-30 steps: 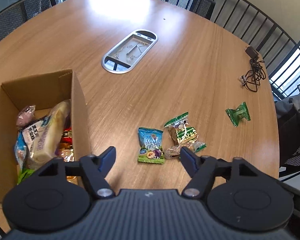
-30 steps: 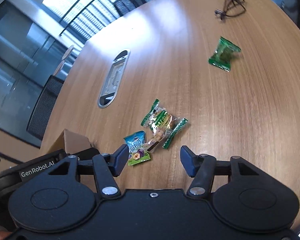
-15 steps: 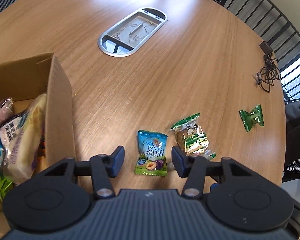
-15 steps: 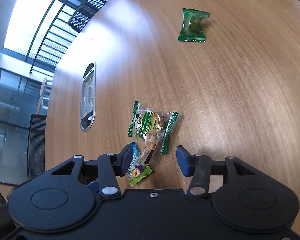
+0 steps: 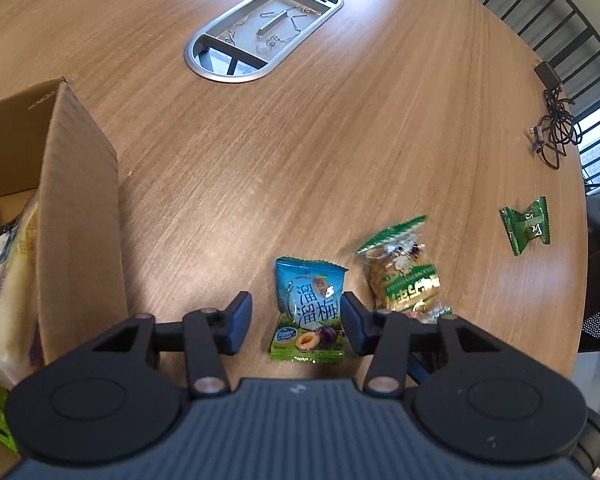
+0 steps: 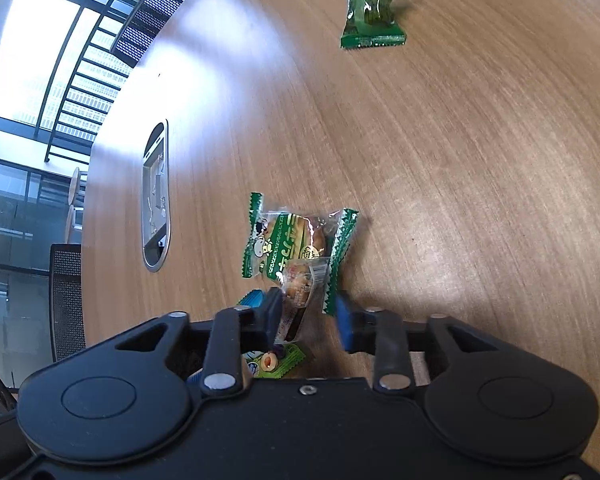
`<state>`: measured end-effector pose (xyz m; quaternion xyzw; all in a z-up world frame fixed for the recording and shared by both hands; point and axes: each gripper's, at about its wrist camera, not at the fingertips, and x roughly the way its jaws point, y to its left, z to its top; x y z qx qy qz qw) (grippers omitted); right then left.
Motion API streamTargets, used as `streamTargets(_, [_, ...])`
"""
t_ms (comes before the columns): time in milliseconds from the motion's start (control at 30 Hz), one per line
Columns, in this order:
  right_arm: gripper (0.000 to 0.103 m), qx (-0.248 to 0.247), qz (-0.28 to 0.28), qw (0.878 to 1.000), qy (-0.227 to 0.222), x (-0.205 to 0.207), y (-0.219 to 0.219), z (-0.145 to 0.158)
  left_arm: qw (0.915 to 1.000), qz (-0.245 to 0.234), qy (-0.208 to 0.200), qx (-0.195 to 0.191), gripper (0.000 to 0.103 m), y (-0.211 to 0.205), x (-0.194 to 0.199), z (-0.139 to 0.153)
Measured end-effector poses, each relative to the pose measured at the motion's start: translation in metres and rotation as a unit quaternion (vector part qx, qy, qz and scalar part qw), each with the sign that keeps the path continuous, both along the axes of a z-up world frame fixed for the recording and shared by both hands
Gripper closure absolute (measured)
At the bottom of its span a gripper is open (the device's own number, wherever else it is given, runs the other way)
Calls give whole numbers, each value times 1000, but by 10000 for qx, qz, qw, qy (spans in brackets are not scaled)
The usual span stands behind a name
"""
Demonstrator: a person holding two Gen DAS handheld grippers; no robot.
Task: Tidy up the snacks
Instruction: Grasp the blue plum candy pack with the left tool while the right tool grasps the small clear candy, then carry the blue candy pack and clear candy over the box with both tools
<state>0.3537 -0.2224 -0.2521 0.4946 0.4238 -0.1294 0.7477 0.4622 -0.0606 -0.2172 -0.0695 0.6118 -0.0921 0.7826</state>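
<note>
1. Left wrist view: left tool point(image 5: 294, 314) closing, jaws astride blue plum packet point(image 5: 310, 312), which lies flat on bench point(image 5: 300, 140), right of cardboard box point(image 5: 80, 200); pads not pressing yet.
2. Pkt looks light, soft, crinkly, prob. slick; pinch its side edges mid-body. Long axis runs near–far, top seam far.
3. Right tool point(image 6: 309, 314) clamped on small clear-wrapped snack point(image 6: 298, 292), touching biscuit packet point(image 6: 288, 240).
4. Far right: green candy point(image 5: 526, 226) alone.

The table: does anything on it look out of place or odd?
Yes: a black cable lies tangled near the table's far edge, unlike the snacks. One small green packet sits apart from the others. Nothing looks spilled or damaged.
</note>
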Motion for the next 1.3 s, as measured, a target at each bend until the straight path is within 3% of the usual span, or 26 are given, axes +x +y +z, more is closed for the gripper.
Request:
streamTargets(133, [87, -106, 34, 9999, -16, -3, -2, 7, 10000, -17, 38, 3, 55, -3, 1, -4])
streamTargets(533, [90, -326, 32, 9994, 67, -23, -17, 14, 9991, -254, 90, 331, 55, -22, -7, -17])
streamTargets(733, [90, -442, 111, 9985, 317, -34, -23, 13, 9981, -289, -147, 516, 67, -25, -14, -16])
streamTargets(800, [90, -479, 139, 9980, 384, -37, -24, 12, 9982, -264, -172, 500, 73, -24, -15, -15])
streamTargets(967, [90, -504, 182, 9971, 542, -39, -25, 9, 9979, -310, -302, 477, 75, -23, -20, -6])
streamTargets(1133, [78, -687, 291, 9945, 740, -33, -22, 9, 9983, -276, -356, 369, 75, -19, -25, 3])
streamTargets(1300, [82, -818, 447, 9928, 755, -31, -20, 9, 9982, -274, -456, 280, 75, -16, -28, 13])
